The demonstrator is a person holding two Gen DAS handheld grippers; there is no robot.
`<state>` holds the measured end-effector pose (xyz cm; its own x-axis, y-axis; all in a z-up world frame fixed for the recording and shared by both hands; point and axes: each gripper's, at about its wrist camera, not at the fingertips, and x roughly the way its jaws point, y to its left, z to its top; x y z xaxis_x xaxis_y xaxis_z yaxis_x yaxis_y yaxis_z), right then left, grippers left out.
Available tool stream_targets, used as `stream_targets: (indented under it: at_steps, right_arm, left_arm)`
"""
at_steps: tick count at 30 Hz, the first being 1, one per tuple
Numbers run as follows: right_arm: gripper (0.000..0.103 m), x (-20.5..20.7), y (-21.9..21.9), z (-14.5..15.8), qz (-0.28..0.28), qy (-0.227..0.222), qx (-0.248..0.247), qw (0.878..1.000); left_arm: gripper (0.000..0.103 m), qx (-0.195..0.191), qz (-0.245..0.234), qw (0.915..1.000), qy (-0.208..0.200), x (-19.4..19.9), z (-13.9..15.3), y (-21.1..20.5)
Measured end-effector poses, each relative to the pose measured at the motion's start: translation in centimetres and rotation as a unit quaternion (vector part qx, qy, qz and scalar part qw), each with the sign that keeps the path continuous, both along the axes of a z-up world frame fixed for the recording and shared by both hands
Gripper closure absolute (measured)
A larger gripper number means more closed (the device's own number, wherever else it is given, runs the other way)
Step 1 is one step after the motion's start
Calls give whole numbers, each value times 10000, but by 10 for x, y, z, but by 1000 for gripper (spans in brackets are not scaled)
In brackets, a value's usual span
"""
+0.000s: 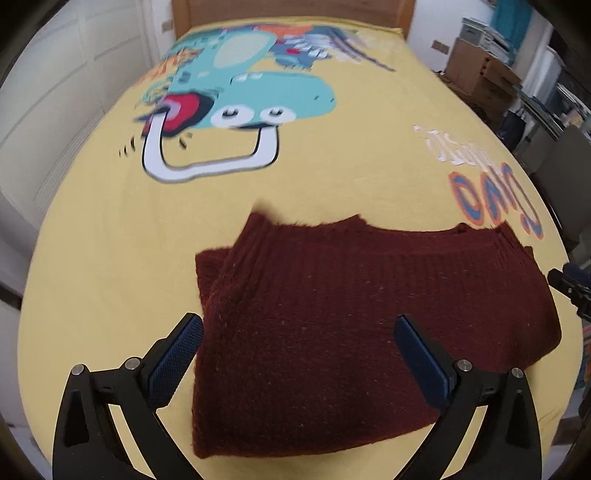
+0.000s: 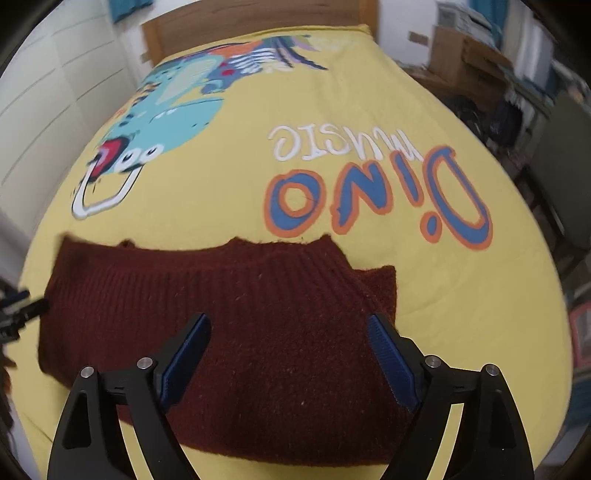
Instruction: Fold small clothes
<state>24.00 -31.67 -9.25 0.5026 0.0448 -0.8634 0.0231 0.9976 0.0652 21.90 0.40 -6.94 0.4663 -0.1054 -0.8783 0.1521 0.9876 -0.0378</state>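
A dark red knitted sweater (image 1: 332,314) lies folded on the yellow bedspread (image 1: 314,173), its ribbed edge toward the far side. My left gripper (image 1: 299,328) hovers over the sweater's left part, open wide, blue pads apart and nothing pinched between them. In the right wrist view the same sweater (image 2: 258,314) spreads across the lower half of the frame. My right gripper (image 2: 288,328) is open over its right part, with no cloth caught between the pads. Each gripper shows as a dark tip at the other view's edge: the right one (image 1: 569,284) and the left one (image 2: 22,310).
The bedspread carries a cartoon dinosaur print (image 1: 236,85) and lettering (image 2: 376,192). A wooden headboard (image 1: 291,11) closes the far end. White cupboard doors (image 1: 55,92) stand on the left; cardboard boxes and shelves (image 1: 491,62) crowd the right side of the bed.
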Motion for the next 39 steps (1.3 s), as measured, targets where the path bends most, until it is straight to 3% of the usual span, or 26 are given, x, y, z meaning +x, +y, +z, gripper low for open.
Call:
stream_targets:
  at_steps: [4,7,17,23,32,39]
  right_arm:
    - [15,-14,28,1,439,-177,-393,9981]
    - [0,-26,48,-7,675,-247,-363,9968]
    - [0,-53,88,-77,845,62,-371,9957]
    - [0,-58,66,-93,737,86,-288,9968]
    - [0,-58,-3,-101,35,298,-111,9995]
    - [0,-61,0,-114,-68,230,-119,9996]
  left_arm:
    - [1,136,-231,9996,-125,-11,-5,-21]
    - [1,179,-318,9993,9,-17,-26,-32]
    - [1,186,-281,9986,400,-35,-89,-25]
    - [1,70,40,9993,361,-37,-91,8]
    - [1,-201,-75,9993,306,-44,-105,26]
    - [1,-228,-46,9995,191,-48,-104,28]
